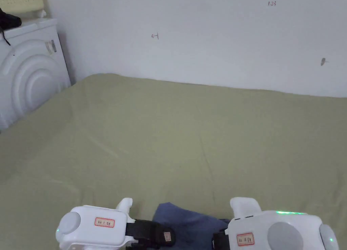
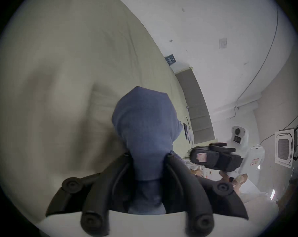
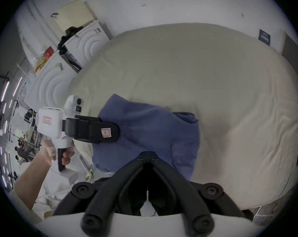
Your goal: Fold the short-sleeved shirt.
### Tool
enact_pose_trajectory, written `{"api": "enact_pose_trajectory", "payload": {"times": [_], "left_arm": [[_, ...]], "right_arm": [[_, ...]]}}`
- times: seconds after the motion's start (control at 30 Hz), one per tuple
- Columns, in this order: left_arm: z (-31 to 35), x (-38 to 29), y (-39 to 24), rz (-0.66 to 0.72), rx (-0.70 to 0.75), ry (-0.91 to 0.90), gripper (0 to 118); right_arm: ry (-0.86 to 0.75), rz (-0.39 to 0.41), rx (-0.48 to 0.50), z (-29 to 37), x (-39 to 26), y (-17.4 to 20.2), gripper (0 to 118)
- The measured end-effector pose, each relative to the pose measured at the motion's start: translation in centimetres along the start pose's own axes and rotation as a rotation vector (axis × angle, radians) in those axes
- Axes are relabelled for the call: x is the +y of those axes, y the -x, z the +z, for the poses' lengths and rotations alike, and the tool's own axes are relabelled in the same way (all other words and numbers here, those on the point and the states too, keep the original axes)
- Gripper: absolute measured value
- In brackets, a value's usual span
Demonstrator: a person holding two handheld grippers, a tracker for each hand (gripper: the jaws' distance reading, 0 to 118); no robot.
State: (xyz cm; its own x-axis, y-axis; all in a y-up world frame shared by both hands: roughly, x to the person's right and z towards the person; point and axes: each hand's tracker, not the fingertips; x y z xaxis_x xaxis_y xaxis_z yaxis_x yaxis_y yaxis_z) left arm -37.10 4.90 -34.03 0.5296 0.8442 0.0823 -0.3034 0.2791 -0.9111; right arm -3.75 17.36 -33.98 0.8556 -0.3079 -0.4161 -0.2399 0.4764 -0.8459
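A blue short-sleeved shirt (image 1: 189,223) is bunched at the near edge of the olive-green bed sheet (image 1: 189,135). My left gripper (image 1: 164,236) comes in from the left, and its own view has a gathered fold of the shirt (image 2: 144,126) pinched between its jaws. My right gripper (image 1: 218,242) comes in from the right. In the right gripper view its jaws meet on the shirt's near edge (image 3: 147,155), and the rest of the shirt (image 3: 144,129) hangs loosely ahead. The left gripper (image 3: 110,133) also grips the cloth there, held by a hand.
A white washing machine (image 1: 27,78) stands against the bed's left side, with a dark object on top. A white wall (image 1: 203,34) runs along the far edge of the bed. The wide sheet stretches beyond the shirt.
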Motion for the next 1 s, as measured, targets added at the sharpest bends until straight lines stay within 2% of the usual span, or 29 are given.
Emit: {"api": "enact_pose_trajectory", "payload": {"times": [0.13, 0.63, 0.8, 1.0], "left_arm": [[5.5, 0.9, 2.8, -0.004, 0.058, -0.023, 23], [21.7, 4.9, 12.2, 0.031, 0.179, -0.067, 23], [26.9, 8.1, 14.0, 0.012, 0.29, -0.057, 23], [29.1, 11.2, 15.0, 0.019, 0.357, -0.064, 23]], "right_arm": [[-0.028, 0.066, 0.033, -0.4, 1.6, 4.8, 0], [0.024, 0.171, 0.113, -10.9, 5.3, 21.9, 0], [0.052, 0.194, 0.162, -12.7, 5.1, 24.4, 0], [0.054, 0.178, 0.16, -13.9, 5.5, 24.2, 0]]}}
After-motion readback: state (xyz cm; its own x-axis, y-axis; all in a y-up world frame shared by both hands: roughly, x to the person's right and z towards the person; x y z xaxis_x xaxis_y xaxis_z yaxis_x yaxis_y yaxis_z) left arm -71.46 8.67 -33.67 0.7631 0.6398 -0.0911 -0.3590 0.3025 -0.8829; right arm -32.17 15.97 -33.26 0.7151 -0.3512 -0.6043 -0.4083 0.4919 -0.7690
